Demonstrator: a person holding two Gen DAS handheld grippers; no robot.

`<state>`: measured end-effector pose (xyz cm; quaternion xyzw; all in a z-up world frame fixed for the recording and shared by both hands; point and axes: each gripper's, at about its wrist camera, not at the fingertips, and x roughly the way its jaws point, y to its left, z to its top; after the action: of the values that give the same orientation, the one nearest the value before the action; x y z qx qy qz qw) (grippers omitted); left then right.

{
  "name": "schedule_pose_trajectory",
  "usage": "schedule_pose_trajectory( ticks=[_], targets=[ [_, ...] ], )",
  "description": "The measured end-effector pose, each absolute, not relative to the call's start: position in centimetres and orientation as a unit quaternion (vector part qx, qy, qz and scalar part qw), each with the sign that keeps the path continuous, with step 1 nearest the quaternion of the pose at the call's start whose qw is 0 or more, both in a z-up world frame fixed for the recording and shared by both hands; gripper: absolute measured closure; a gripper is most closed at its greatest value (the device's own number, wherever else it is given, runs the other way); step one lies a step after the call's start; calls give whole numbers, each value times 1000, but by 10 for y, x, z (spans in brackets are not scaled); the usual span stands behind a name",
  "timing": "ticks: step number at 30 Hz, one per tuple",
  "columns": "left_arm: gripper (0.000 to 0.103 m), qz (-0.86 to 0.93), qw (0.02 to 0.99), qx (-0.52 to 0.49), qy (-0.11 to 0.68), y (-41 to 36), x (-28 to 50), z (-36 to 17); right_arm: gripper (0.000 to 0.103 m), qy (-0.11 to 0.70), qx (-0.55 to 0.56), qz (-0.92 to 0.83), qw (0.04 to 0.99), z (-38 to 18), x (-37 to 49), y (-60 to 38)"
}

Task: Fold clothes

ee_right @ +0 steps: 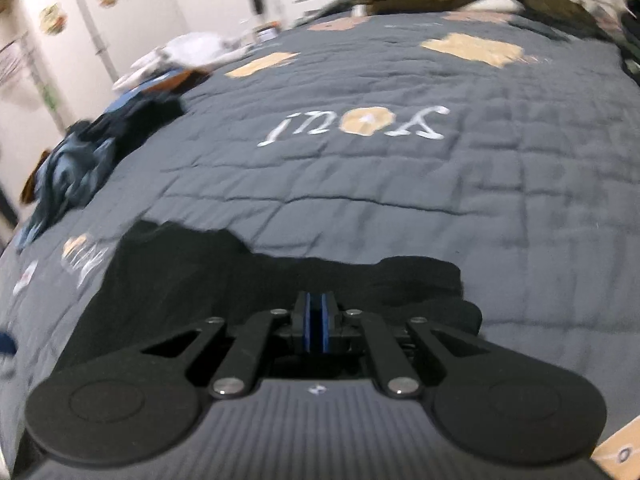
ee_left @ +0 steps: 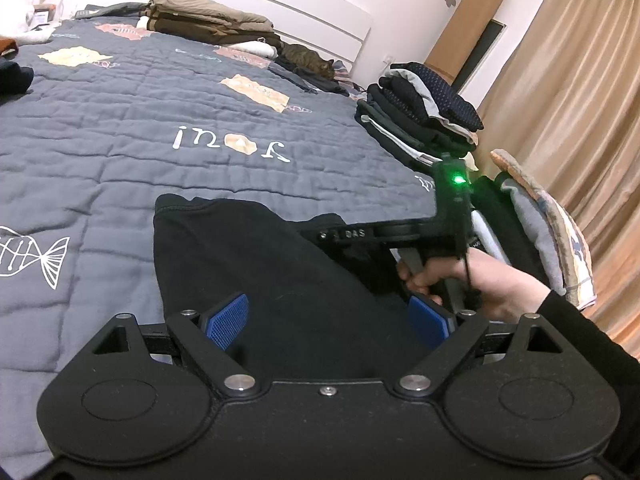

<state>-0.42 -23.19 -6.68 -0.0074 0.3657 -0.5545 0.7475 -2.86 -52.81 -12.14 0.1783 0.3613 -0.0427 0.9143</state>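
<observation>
Here, black garment (ee_left: 256,264) lying rumpled on grey quilt (ee_left: 120,120), just ahead of and under left gripper (ee_left: 326,320), jaws spread wide, nothing pinched. Right gripper (ee_right: 316,320) pressed closed over same dark cloth (ee_right: 200,272); whether any fabric is caught, impossible to tell. Beyond: folded stack (ee_left: 420,120), cat (ee_left: 308,62), curtain (ee_left: 580,100).

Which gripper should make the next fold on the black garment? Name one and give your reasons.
Probably right. The right gripper has its pads shut at the black garment, apparently pinching its near edge. The left gripper hangs open above the cloth, gripping nothing, so it would first have to close on fabric.
</observation>
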Motion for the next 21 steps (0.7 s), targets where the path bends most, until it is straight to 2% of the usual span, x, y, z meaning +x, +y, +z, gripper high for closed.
schedule_pose_trajectory(
  ticks=[6, 14, 18, 21],
  targets=[
    [16, -551, 750, -12, 366, -230, -2, -66, 97, 352, 202, -65, 912, -121, -28, -536],
    [16, -543, 757, -19, 363, -225, 2, -64, 94, 355, 213, -76, 907, -92, -41, -538],
    [16, -541, 760, -23, 360, -223, 5, -61, 81, 343, 221, -85, 909, -73, -55, -532],
    [16, -537, 762, -30, 360, -220, 7, -59, 64, 325, 226, -94, 913, -55, -70, -523]
  ],
)
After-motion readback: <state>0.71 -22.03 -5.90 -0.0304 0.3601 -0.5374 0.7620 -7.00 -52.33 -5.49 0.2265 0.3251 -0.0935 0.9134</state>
